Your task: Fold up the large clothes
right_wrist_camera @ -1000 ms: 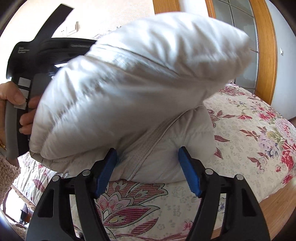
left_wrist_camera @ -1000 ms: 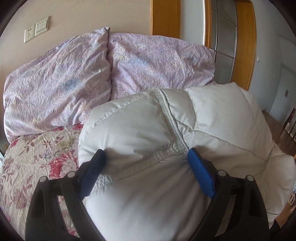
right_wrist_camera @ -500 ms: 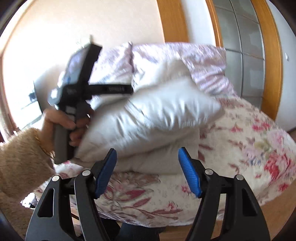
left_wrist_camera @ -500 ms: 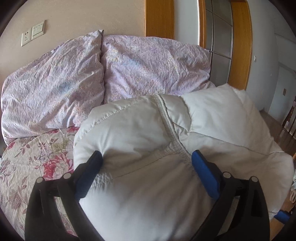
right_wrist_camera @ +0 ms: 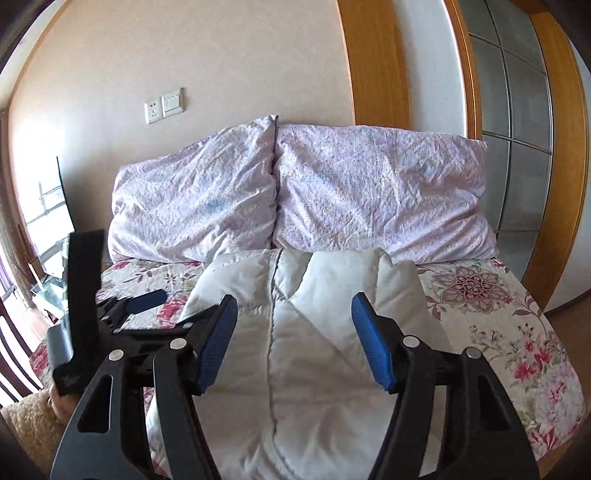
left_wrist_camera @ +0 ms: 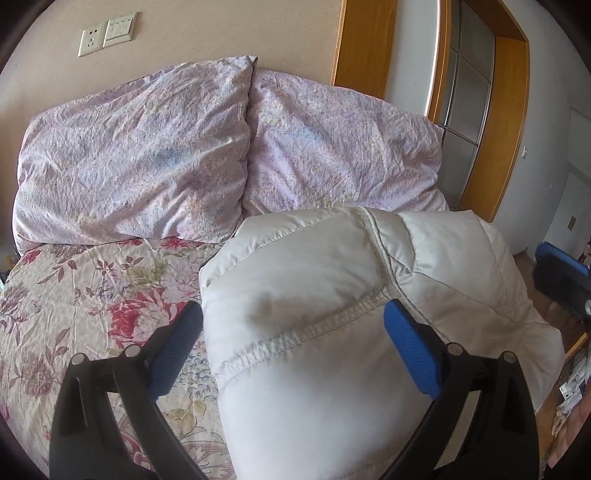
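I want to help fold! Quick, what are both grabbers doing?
Left gripper: open, jaws just widened; white jacket between them, not squeezed.
Right gripper: open, jaws just narrowed a bit; over the jacket, holding nothing.

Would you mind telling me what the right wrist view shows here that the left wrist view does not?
Only the right wrist view shows the whole left claw from outside, open beside the white puffer jacket, the hand with a fuzzy sleeve holding it, and a bright window.

Only the left wrist view shows the jacket's stitched seam up close and the right claw at the frame's edge.

Both show the jacket on the floral bedspread, two lilac pillows and the wall switches.
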{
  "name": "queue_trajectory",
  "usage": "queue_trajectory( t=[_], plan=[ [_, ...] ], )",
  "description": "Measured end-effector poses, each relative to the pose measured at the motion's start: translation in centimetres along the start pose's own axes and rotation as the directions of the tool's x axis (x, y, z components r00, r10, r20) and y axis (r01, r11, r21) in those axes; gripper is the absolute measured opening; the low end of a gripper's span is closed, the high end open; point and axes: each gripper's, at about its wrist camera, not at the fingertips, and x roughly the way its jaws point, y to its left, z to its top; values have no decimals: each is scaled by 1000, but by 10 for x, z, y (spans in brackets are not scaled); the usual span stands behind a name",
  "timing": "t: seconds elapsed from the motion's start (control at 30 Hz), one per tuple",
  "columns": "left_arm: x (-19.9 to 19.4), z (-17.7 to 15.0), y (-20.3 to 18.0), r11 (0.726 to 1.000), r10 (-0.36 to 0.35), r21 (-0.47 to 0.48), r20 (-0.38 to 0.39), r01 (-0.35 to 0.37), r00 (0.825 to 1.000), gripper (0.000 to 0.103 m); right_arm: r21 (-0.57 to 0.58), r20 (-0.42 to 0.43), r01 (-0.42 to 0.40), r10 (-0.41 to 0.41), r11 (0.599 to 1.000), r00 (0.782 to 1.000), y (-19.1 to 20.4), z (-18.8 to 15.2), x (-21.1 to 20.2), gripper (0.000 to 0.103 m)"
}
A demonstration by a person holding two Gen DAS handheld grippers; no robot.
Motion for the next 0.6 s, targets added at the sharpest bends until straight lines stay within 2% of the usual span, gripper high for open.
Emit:
queue_trajectory(
  t=[0.03,0.13,0.27,0.47,0.6],
  plan=[
    [1,0,-1,1000,4,4,-1,-4,1000,98,14,-14,4,-3,1000,1000,-4,6,9,58],
    [7,0,-3,1000,25,19,-6,-25,1000,98,41,-49,33,-31,999,998,-18,18,32,55],
    [18,-3,-5,999,27,21,-32,-26,999,98,64,-95,99,-93,993,991,-41,13,55,50],
    [31,-6,-3,1000,-8,-8,-52,8,999,101,119,-161,111,-91,987,983,-70,-10,81,42],
    [37,-8,-5,1000,-17,-13,-58,16,998,101,144,-154,98,-75,985,985,-79,-22,92,42]
  ],
)
